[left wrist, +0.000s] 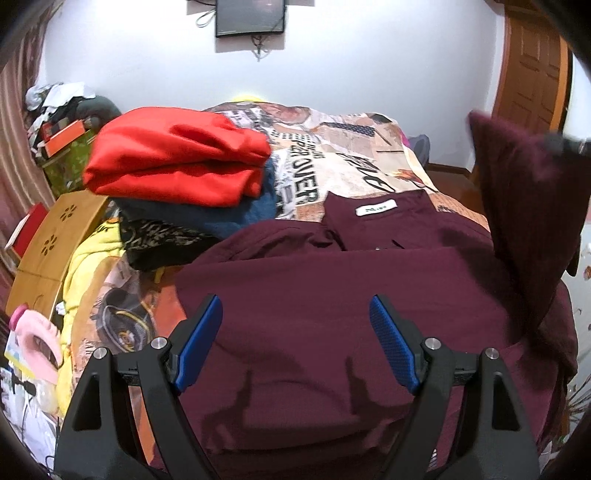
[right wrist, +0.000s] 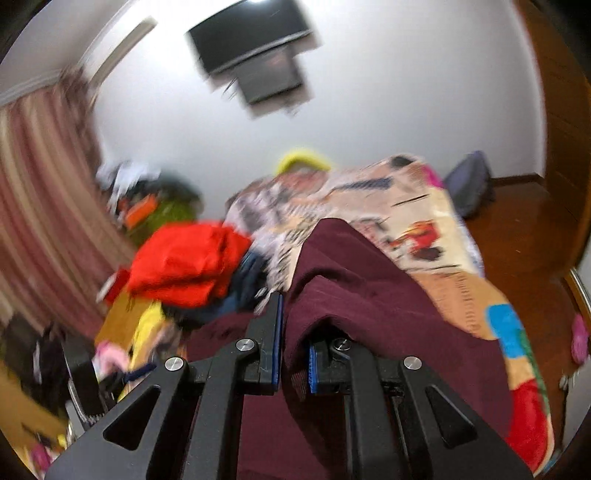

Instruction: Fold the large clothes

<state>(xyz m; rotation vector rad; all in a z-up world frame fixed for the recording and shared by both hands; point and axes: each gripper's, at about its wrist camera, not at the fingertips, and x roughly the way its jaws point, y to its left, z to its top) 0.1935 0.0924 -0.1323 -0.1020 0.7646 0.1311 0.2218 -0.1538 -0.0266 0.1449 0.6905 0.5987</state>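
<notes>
White wall (left wrist: 369, 74) filled the far side of the room as I looked through both wrist cameras, with a dark screen (left wrist: 250, 16) mounted at about twelve o'clock and a wooden door (left wrist: 532, 70) at about two o'clock. Below it stood the bed, covered by a printed bedspread (left wrist: 351, 155) with large lettering. At about ten o'clock on that cover I saw a stack of folded clothes, a red garment (left wrist: 177, 162) on top of a blue one (left wrist: 207, 218), with a dark patterned piece (left wrist: 162, 240) under them. A yellow garment (left wrist: 92, 258) lay at nine o'clock, near a pale wooden panel (left wrist: 55, 243) with cut-out flowers.

The maroon garment (left wrist: 325, 314) lay spread across the near part of the bed, its white neck label (left wrist: 375, 209) facing up at about one o'clock from the middle of the left view. My left gripper (left wrist: 297, 343) hung over that cloth with its blue pads spread wide and nothing between them; I could not tell whether the tips touched the fabric.

My right gripper (right wrist: 295, 345) had its jaws pressed nearly together on a fold of the maroon garment, which draped over the right-hand finger (right wrist: 314, 365) and rose ahead toward twelve o'clock. In the left view that lifted part stood up at about three o'clock. The right view was badly blurred.
</notes>
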